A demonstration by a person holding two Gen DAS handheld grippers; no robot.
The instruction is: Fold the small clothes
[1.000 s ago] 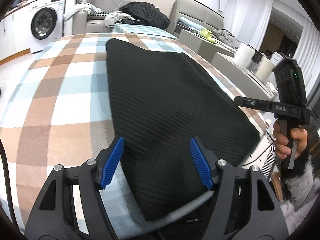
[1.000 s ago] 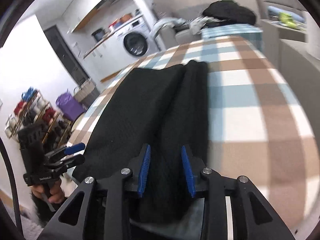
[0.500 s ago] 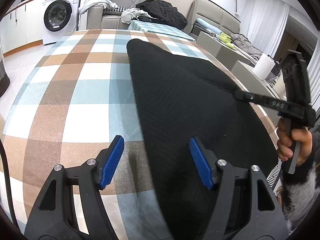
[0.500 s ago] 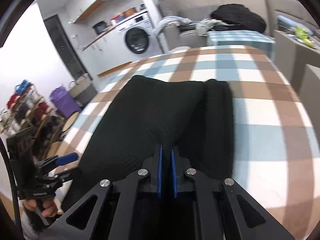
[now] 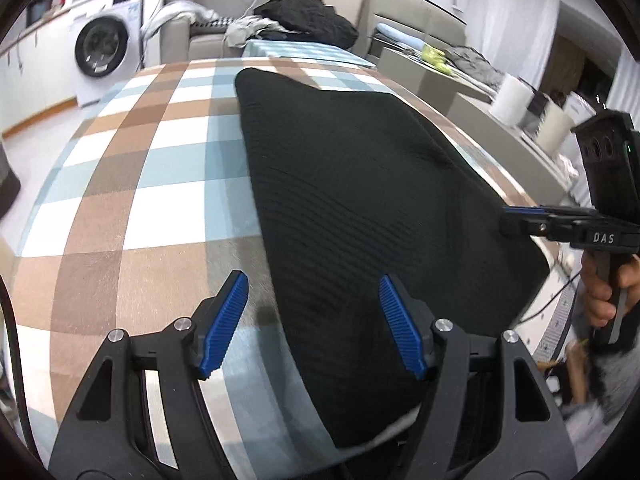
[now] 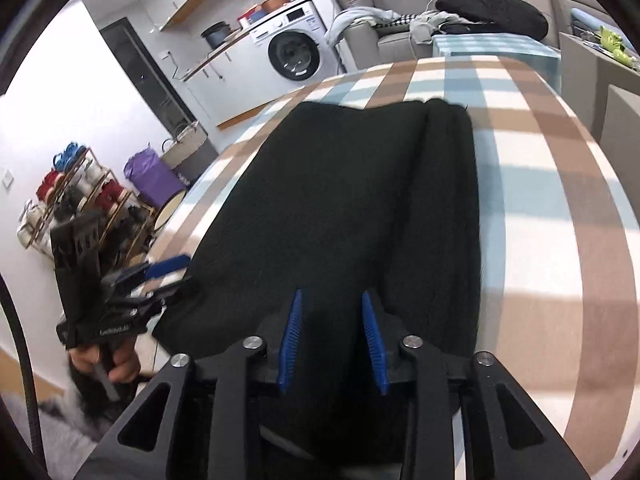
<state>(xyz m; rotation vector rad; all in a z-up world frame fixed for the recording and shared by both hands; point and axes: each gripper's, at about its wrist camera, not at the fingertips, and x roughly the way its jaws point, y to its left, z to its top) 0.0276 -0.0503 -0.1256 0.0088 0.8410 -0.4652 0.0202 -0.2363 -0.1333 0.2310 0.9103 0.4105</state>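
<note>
- While the right gripper (image 6: 331, 340) hangs over the near end of the black ribbed knit garment (image 6: 352, 208), its blue pads (image 6: 291, 340) are spreading apart; dark knit shows in the gap, and the pads do not press on it.
- The left gripper (image 5: 314, 320) has its blue pads (image 5: 224, 324) wide apart with nothing clamped; one pad is above the checked tablecloth (image 5: 132, 184), the other above the garment's near left edge.
- Seen from the left wrist view, the right gripper (image 5: 520, 216) reaches in level at the garment's right edge, a hand (image 5: 604, 288) round its grip.
- Seen from the right wrist view, the left gripper (image 6: 164, 276) sits just beside the garment's near left corner, a hand (image 6: 108, 364) below it.
- The garment lies flat and lengthwise on the tablecloth, with a narrow strip folded along its right side.
- Beyond the far end of the garment stand a washing machine (image 6: 296, 54) and a sofa (image 5: 208, 36) with a heap of black clothing (image 5: 308, 20).
- To the left of the garment, off the table, are a shoe rack (image 6: 80, 196) and a purple bag (image 6: 154, 176).
</note>
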